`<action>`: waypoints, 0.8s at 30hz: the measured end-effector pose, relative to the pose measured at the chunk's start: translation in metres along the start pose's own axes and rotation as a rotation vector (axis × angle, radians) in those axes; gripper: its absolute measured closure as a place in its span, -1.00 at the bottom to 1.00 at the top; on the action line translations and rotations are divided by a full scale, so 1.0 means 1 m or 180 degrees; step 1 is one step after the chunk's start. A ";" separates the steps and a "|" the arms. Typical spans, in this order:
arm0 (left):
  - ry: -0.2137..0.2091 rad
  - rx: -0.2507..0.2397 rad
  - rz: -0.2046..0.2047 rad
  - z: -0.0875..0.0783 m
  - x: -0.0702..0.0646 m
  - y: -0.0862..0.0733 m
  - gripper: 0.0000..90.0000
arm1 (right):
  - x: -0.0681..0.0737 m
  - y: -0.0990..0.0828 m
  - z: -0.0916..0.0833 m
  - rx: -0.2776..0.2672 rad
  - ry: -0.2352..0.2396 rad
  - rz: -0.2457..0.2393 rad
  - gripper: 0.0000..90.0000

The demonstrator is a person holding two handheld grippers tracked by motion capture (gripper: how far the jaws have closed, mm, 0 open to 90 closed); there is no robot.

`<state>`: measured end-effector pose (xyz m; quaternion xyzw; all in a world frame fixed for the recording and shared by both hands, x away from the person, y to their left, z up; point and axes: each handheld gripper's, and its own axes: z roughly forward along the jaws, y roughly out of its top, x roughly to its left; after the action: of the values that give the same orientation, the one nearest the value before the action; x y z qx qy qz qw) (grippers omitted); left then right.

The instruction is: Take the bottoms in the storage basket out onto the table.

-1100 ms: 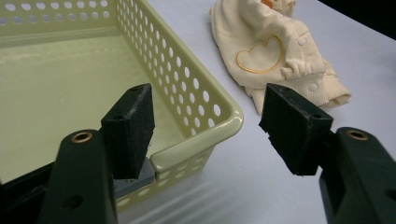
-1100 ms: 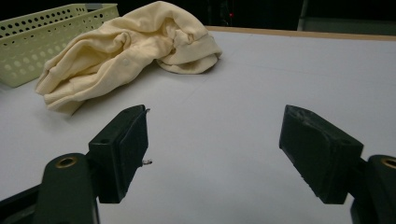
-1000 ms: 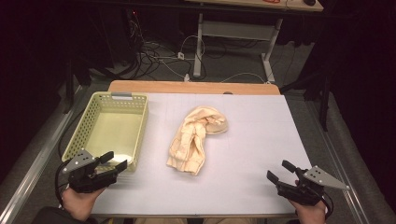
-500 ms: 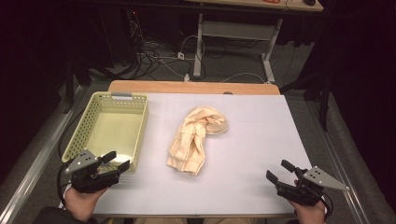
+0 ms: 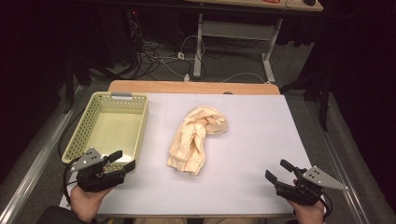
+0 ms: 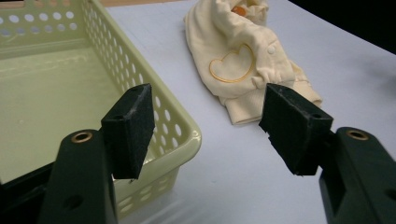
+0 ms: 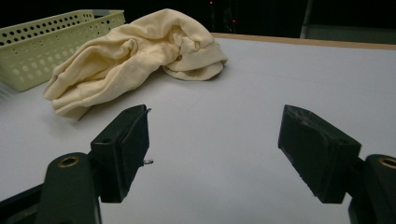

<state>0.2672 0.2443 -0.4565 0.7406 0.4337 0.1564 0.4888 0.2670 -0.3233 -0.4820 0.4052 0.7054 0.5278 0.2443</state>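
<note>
Cream garment [image 5: 195, 138] bunched mid-desk [image 5: 261, 140], long axis running near-to-far, beside the basket [image 5: 112, 126]. Left hand-held gripper [image 5: 122, 161] is nearer, garment up-right of it; right hand-held gripper [image 5: 276, 171] farther. Both spread, holding nothing

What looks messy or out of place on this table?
Only the cream garment: it lies crumpled in a heap mid-table, beside the empty green basket rather than in it. Nothing is spilled or visibly damaged.
</note>
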 end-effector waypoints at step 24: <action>-0.0302 0.0129 0.0223 0.041 -0.031 0.023 -0.26 | 0.000 0.001 0.002 -0.0002 0.0022 -0.0014 -0.44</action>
<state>0.2876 0.1926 -0.4504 0.7716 0.3869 0.1293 0.4880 0.2685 -0.3219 -0.4818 0.4017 0.7070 0.5288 0.2432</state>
